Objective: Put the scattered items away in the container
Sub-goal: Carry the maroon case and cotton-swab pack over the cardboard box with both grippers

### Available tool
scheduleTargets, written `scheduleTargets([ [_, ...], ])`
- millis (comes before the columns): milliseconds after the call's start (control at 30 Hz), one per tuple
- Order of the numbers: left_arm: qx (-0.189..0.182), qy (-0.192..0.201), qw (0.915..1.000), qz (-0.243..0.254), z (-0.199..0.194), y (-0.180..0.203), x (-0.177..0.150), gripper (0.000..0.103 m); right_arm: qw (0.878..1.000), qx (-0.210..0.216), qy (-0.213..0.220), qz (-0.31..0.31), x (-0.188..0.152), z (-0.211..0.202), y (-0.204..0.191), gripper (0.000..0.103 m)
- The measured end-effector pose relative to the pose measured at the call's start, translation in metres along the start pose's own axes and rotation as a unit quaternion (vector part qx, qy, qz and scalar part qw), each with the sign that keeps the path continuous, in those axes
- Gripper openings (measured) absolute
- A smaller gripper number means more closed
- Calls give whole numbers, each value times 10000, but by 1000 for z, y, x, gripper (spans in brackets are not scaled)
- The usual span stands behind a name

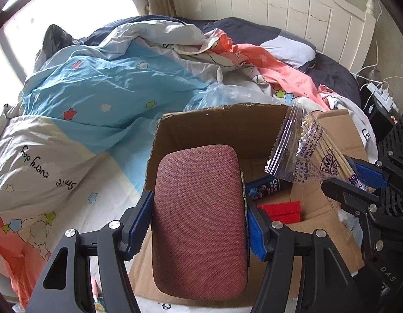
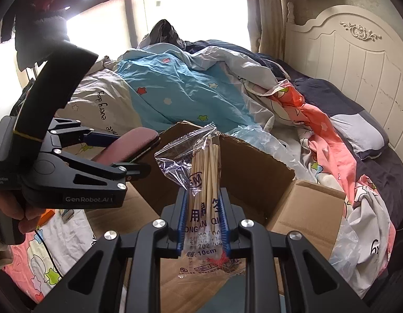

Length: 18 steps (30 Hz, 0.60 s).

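Your left gripper [image 1: 200, 224] is clamped on the flat sides of the maroon case [image 1: 200, 219], holding it upright over the near edge of the open box [image 1: 222, 127]. That grip across the narrow width likely keeps the case from swinging as you lower it. Your right gripper [image 2: 202, 221] is pinched tight on the lower half of the swab bag [image 2: 204, 180], so the sticks stand up and the loose zip top flops to 11 o'clock. In the left view the swab bag hangs at 3 o'clock from the case, over the box's right side.

Both items are above the box mouth, neither yet inside. Already on the box floor lie a dark bottle [image 1: 269, 186] and a red block [image 1: 282, 210], at 3 o'clock of the case, between your two loads. They narrow the free floor, so the case probably wants the left part and the bag the right.

The two grippers are near each other; mind a knock as you lower. The raised flap [image 2: 305, 203] stands at 3 o'clock of the bag and could catch it. A clear plastic sheet [image 1: 227, 95] lies on the quilt [image 1: 97, 86] just beyond the box at 12 o'clock.
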<state>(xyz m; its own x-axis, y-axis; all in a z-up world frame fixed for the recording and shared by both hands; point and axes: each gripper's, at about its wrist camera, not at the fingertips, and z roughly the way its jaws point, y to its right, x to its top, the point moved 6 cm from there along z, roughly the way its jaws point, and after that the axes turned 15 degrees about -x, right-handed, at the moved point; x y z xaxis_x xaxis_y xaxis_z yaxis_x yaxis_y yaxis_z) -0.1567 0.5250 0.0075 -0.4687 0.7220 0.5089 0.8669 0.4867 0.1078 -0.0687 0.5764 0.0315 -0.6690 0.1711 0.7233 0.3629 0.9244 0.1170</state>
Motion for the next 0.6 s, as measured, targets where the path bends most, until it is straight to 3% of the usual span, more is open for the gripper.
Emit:
scheduleTargets([
  [600,-72,-284,9993,226,48,1,16,65,9991,-102,-421,-3,-5,41,10,21],
])
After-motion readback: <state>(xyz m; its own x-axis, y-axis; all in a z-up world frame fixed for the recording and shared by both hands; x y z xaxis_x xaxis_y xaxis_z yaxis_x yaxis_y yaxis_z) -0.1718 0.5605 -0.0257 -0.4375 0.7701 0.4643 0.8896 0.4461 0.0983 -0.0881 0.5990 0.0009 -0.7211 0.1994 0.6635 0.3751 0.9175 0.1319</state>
